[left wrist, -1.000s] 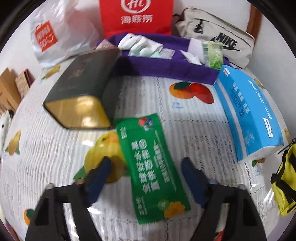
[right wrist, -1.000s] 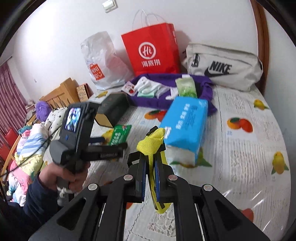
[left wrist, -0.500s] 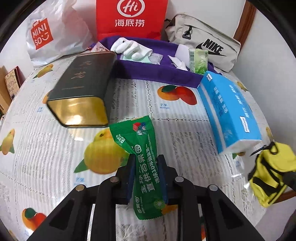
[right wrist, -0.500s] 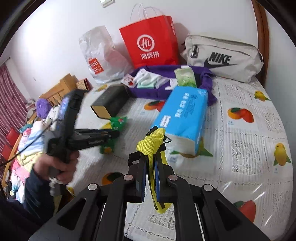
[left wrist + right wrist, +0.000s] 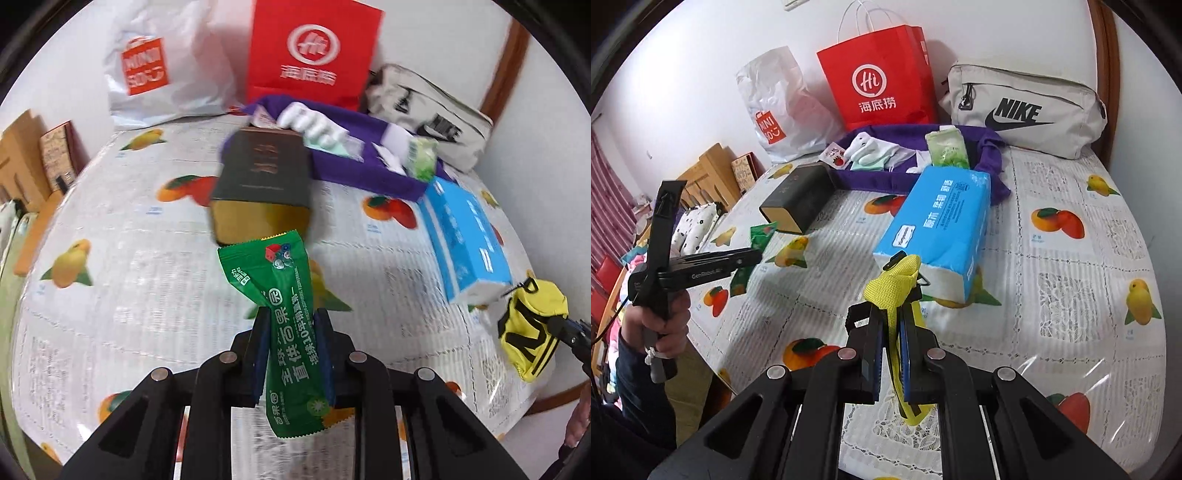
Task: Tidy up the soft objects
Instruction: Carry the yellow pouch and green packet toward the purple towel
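My left gripper (image 5: 290, 321) is shut on a green snack packet (image 5: 291, 280) and holds it above the fruit-print tablecloth; the packet's top bends left above the fingers. In the right wrist view this gripper (image 5: 755, 254) is at the left, in a person's hand, with the packet (image 5: 760, 236) sticking up. My right gripper (image 5: 892, 325) is shut on the strap of a yellow pouch (image 5: 892, 291), which also shows as the yellow pouch (image 5: 532, 328) at the right edge of the left wrist view. A purple cloth bag (image 5: 988, 151) at the back holds white gloves (image 5: 866, 146) and a green tissue pack (image 5: 947, 149).
A blue tissue pack (image 5: 942, 225) lies mid-table, a dark box with a gold end (image 5: 798, 199) to its left. A red paper bag (image 5: 882, 77), a white plastic bag (image 5: 779, 110) and a grey Nike bag (image 5: 1027, 110) line the wall. Chairs and laundry stand left of the table.
My left gripper closed on the green packet and lifted it off the table, moving toward the dark box. The right gripper and the yellow pouch stayed put.
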